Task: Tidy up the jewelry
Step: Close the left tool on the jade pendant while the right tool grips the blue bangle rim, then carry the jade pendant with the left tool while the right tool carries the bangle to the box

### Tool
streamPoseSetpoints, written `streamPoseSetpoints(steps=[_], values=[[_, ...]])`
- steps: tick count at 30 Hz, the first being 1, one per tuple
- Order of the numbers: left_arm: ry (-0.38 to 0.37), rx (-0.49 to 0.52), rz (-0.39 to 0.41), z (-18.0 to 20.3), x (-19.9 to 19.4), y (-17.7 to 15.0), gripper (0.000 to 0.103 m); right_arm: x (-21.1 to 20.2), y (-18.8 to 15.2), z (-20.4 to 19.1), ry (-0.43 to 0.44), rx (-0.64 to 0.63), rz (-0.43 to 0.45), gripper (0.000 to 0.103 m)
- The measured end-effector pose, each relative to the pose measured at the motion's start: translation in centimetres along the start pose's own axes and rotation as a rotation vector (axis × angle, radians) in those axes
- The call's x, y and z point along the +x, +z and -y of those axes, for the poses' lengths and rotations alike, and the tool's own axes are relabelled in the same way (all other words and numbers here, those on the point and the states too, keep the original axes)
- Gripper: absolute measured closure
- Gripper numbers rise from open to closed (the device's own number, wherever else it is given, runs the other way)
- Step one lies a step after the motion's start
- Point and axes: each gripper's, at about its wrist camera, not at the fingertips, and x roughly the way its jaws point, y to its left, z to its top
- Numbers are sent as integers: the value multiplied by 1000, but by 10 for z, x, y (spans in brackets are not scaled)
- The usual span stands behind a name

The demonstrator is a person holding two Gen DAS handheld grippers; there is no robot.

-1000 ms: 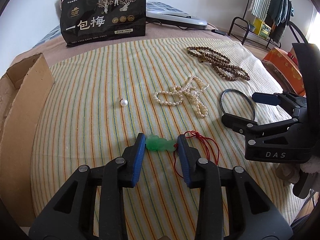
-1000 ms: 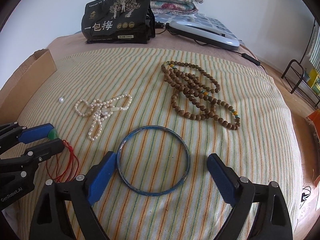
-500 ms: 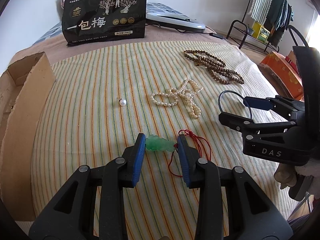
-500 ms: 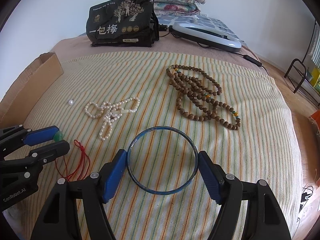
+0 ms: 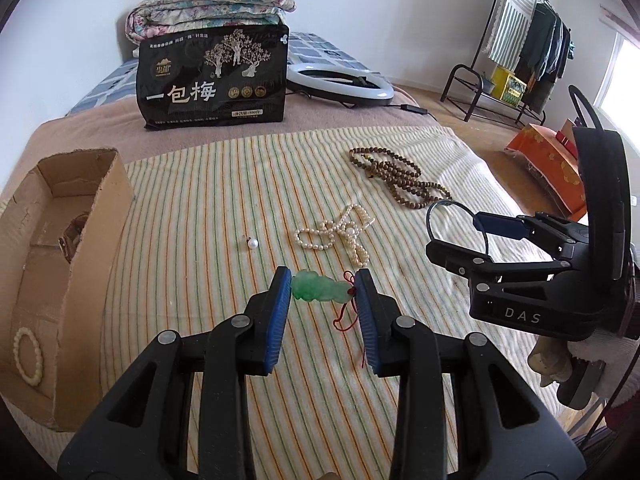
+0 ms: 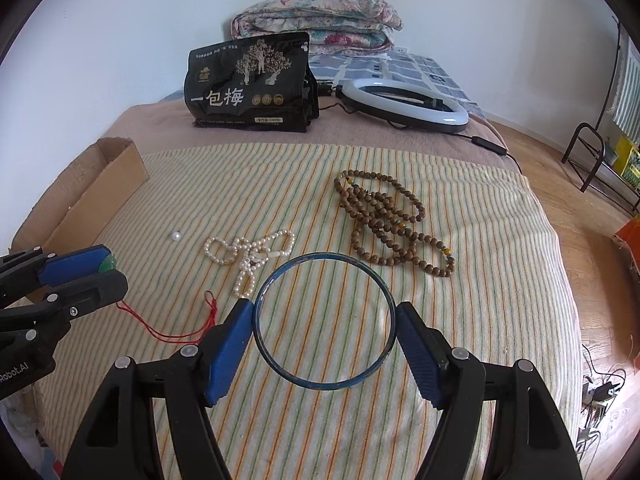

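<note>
My left gripper (image 5: 322, 290) is shut on a green jade pendant (image 5: 318, 287), held above the striped cloth; its red cord (image 6: 176, 330) trails down onto the cloth. My right gripper (image 6: 325, 320) is shut on a blue bangle (image 6: 276, 364), lifted off the cloth. The bangle also shows in the left wrist view (image 5: 430, 216), to the right. A pearl strand (image 5: 340, 234), a loose pearl (image 5: 253, 244) and a brown wooden bead necklace (image 5: 400, 180) lie on the cloth. An open cardboard box (image 5: 96, 240) stands at the left, with a cream bead bracelet (image 5: 26, 354) inside.
A black snack bag (image 5: 214, 80) stands at the back, with folded quilts (image 5: 208, 6) behind it and a ring light (image 5: 340, 84) to its right. A clothes rack (image 5: 524, 48) and an orange box (image 5: 552, 168) are off the bed's right side.
Both grippers have risen from the cloth, the left carrying the jade pendant, the right carrying the bangle it closed on. The box's inside has come into view.
</note>
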Motion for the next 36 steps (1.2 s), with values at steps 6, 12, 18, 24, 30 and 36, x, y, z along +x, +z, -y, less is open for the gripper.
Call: streamPoseSetpoints(steps=[6,12,18,24,30,36], values=[[-10,-5,44,-4,-29,10,71,-21,7,-6,17,18,39,29],[-11,-7,97,-12,-60,23,71,-39,18,-18,35,26,76,29],[-6,-20,147,-28,-89,35,71,-52,29,-35,54,18,110,29],[23,-41,185,-52,-111,45,71,-56,39,-57,94,9,126,29],[65,-91,210,-88,-127,55,71,-59,49,-88,137,-22,143,29],[112,-151,231,-130,-141,62,71,-60,54,-124,192,-63,148,29]])
